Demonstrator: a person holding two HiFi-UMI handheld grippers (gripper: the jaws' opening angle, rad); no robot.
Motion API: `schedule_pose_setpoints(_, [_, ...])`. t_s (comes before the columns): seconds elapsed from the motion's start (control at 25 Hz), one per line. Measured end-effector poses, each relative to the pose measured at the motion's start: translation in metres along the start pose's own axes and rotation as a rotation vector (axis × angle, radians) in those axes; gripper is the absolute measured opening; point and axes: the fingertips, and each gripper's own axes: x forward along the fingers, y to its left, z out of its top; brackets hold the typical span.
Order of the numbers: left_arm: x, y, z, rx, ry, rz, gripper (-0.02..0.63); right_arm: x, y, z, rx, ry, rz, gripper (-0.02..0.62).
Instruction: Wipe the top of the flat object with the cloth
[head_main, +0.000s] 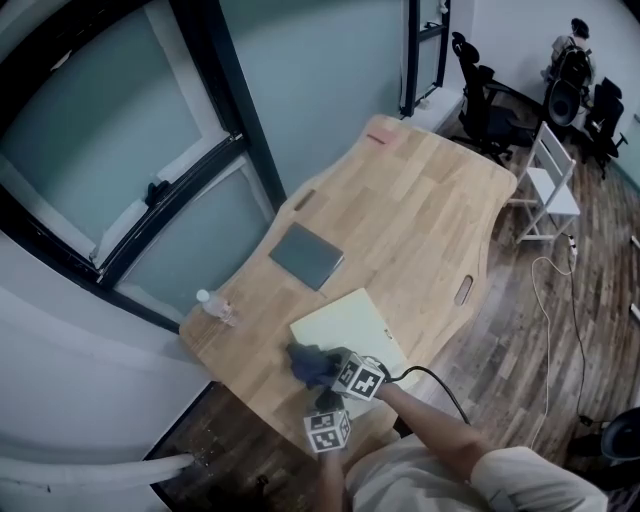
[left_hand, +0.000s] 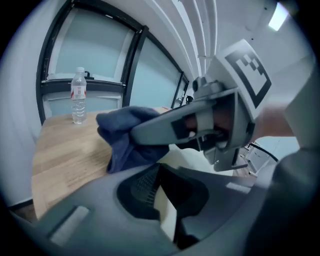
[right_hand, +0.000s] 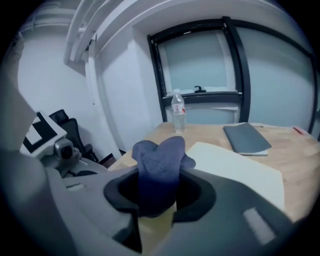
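Head view is used to fix the layout: a wooden table is seen from above, and the flat object, taken to be the pale yellow sheet-like panel, is laid on it close to the near edge. Its top is shown as plain, smooth and unmarked, with no visible dirt. A grey slab is placed farther back, well apart from the panel.

The cloth, dark blue and bunched, is located at the near left edge of the panel. It is pinched between the jaws of the right gripper, with a soft tuft standing up beyond them. The left gripper is held just beside the right one, nearer the person; its jaws are set narrowly apart and nothing is held between them. A water bottle is stood near the table's left edge.

The step in hand is judged to be the start of the wipe. For the next move, the cloth should be pressed flat and drawn across the panel toward its far edge.
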Motion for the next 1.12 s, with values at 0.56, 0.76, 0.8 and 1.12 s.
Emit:
schedule_pose_setpoints(0.56, [0.000,0.000,-0.013,-0.063,0.014,-0.009,0.008,-0.005,-0.014,-0.038,-0.052,0.072,-0.131,0.141])
schedule_pose_setpoints(0.76, [0.001,-0.002,-0.015,-0.027,0.017,0.005,0.008,-0.021,-0.028,-0.049,-0.032,0.065,-0.165,0.141])
schedule_pose_setpoints(0.8, [0.001,-0.002,-0.014,-0.027,0.018,0.004,0.008,-0.024,-0.030,-0.050,-0.026,0.063,-0.168,0.141])
schedule_pose_setpoints(1.12, [0.002,-0.004,-0.012,-0.030,0.020,0.007,0.008,-0.036,-0.044,-0.054,0.057,0.042,-0.191,0.140])
